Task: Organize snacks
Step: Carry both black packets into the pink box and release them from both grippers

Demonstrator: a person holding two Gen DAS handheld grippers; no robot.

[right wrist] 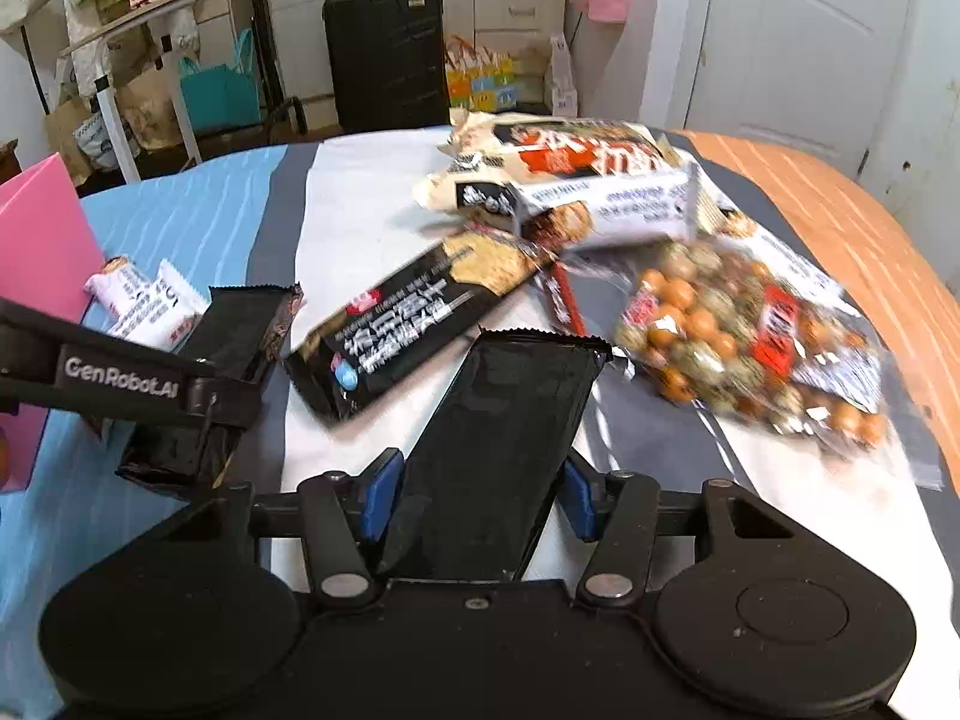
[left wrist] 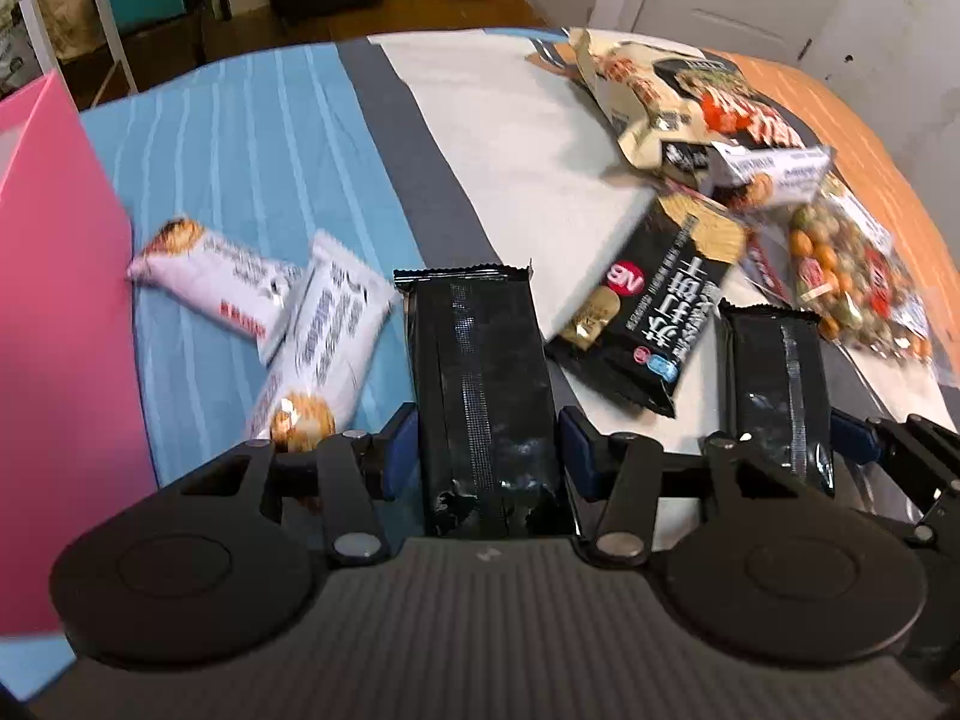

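Note:
My left gripper (left wrist: 487, 450) is shut on a black snack pack (left wrist: 480, 372), held above the striped cloth. My right gripper (right wrist: 477, 489) is shut on a second black snack pack (right wrist: 510, 432); that pack also shows in the left wrist view (left wrist: 777, 384). The left gripper and its pack show at the left of the right wrist view (right wrist: 210, 384). Two white snack bars (left wrist: 300, 312) lie by a pink box (left wrist: 54, 330). A black cracker pack (left wrist: 654, 306) lies between the grippers.
A bag of coloured coated nuts (right wrist: 750, 342), a white bar (right wrist: 606, 210) and a large beige snack bag (right wrist: 552, 156) lie piled at the right on the cloth (left wrist: 510, 138). A black suitcase (right wrist: 387, 54) and shelves stand beyond the table edge.

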